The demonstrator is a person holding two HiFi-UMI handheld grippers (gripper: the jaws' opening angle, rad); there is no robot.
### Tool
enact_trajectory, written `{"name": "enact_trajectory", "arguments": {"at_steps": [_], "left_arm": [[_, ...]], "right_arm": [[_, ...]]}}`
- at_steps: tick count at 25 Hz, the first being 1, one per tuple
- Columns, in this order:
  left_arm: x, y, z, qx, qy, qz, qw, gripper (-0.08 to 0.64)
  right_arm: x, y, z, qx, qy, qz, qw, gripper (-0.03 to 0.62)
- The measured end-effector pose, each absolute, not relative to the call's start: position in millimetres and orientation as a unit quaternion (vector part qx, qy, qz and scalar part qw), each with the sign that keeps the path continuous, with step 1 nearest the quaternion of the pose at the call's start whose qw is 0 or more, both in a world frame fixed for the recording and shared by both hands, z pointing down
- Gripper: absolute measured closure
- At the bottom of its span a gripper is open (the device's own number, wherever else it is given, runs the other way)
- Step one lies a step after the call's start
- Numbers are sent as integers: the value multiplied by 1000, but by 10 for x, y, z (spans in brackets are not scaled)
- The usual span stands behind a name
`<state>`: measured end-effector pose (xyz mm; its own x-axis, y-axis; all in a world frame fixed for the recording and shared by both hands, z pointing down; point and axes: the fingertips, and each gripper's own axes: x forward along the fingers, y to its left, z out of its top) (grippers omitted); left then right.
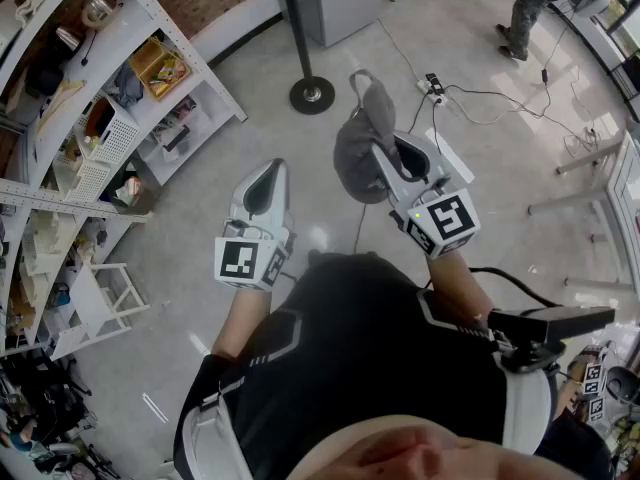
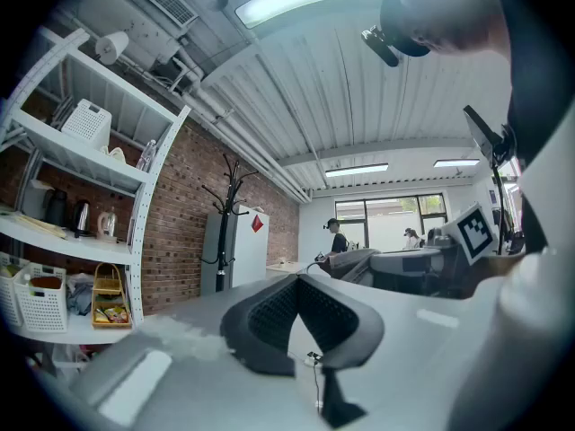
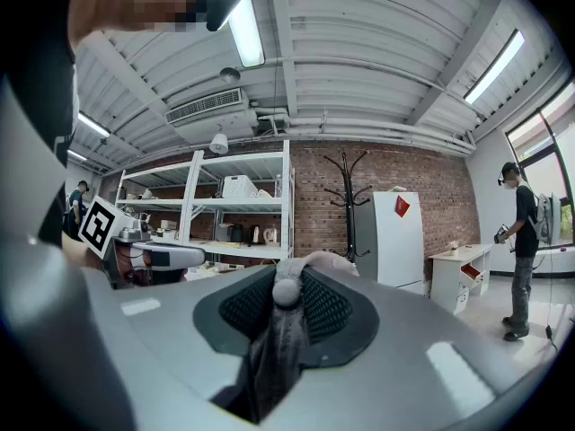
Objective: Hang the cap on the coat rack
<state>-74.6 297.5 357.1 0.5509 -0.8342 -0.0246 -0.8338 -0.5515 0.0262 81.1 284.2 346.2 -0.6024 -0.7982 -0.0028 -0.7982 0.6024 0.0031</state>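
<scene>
Ahead of person's torso, over grey floor (image 1: pixel 180 298): 2 claws side by side, apart, both pointing level.

At right, right claw (image 1: pixel 385 153) (image 3: pixel 287 281) clamped narrow on grey cap (image 1: pixel 360 143) (image 3: pixel 274 339). Fabric pinched betw. dark ribbed pads, cap's top button right at pad tips, rest drooping below jaws toward camera in right gripper view. From head view: dark bunched lump hanging off claw tip, strap loop sticking up at far end. Off the floor, clear of the rack.

At left, left claw (image 1: pixel 270 173) (image 2: pixel 299 281) closed, tips meeting, nothing betw. pads. Only floor and a cable visible thru gap behind tips.

Coat rack (image 1: pixel 311 93) (image 2: pixel 225 214) (image 3: pixel 349 196): well beyond both claws. Black pole, round base on floor, curved hooks up top. Just beside it, white cabinet (image 2: pixel 244 251) (image 3: pixel 398 236) w/ red diamond sticker, backed by brick wall (image 2: pixel 180 232) (image 3: pixel 314 196).

Left of rack, white shelving (image 1: pixel 120 138) (image 2: pixel 81 160) (image 3: pixel 211 209) loaded w/ baskets, kettles, misc. boxes.

On floor right of rack base: power strip (image 1: pixel 433 83) w/ cables trailing off.

Far right in right gripper view: another person (image 3: pixel 521 241) standing near white desk (image 3: pixel 454 281).
</scene>
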Motion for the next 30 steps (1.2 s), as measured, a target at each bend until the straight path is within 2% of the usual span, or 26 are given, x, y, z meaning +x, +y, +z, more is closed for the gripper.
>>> {"name": "enact_trajectory", "arguments": {"at_steps": [19, 30], "left_arm": [[-819, 2792, 3668, 888, -459, -18, 22, 546], [-1196, 2619, 3792, 899, -437, -25, 31, 546]], "right_arm": [[596, 2688, 3448, -452, 892, 8, 3, 502], [192, 2591, 3531, -476, 880, 14, 3, 502]]}}
